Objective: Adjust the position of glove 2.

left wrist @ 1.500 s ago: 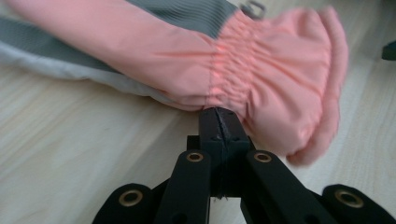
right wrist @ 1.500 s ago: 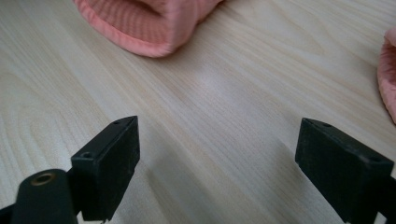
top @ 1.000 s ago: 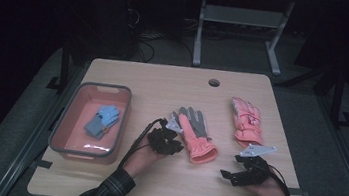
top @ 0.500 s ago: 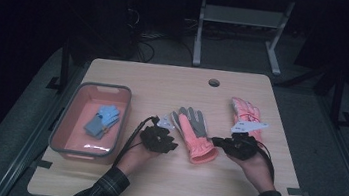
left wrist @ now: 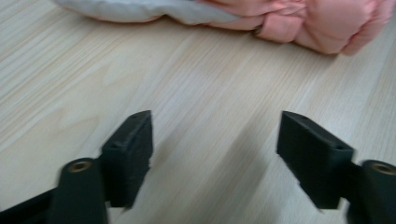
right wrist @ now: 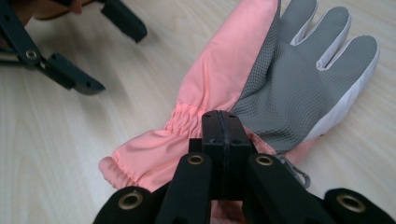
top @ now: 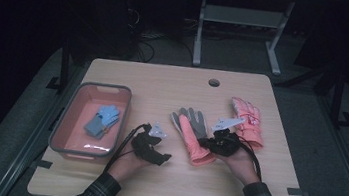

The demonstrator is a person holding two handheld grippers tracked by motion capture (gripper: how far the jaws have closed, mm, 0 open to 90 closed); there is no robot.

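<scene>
Dark room, cables and a metal stand beyond; a light wooden table [top: 164,84] carries the work.

Change noted: the left claw [top: 154,152], which a second ago sat against the grey-palmed pink glove [top: 192,136], now stands apart from it at lower centre-left of the high view. Its jaws have just been opening — nothing between them, bare wood showing in the left gripper view. The right claw [top: 208,143] has crossed from the lower right of the frame to that glove's cuff. Its jaws stand closed, and in the right gripper view they meet over the gathered pink cuff [right wrist: 154,147]; whether fabric is pinched under them cannot be confirmed, as the pads hide the contact.

Judgement: the glove has passed from left hand to right — likely the start of a lift or drag.

Second pink glove [top: 246,119] lies back-up at centre right, untouched.

Container: a pink bin [top: 66,120] at left holds one pair of small blue gloves [top: 102,120] — nothing else visible inside.
</scene>
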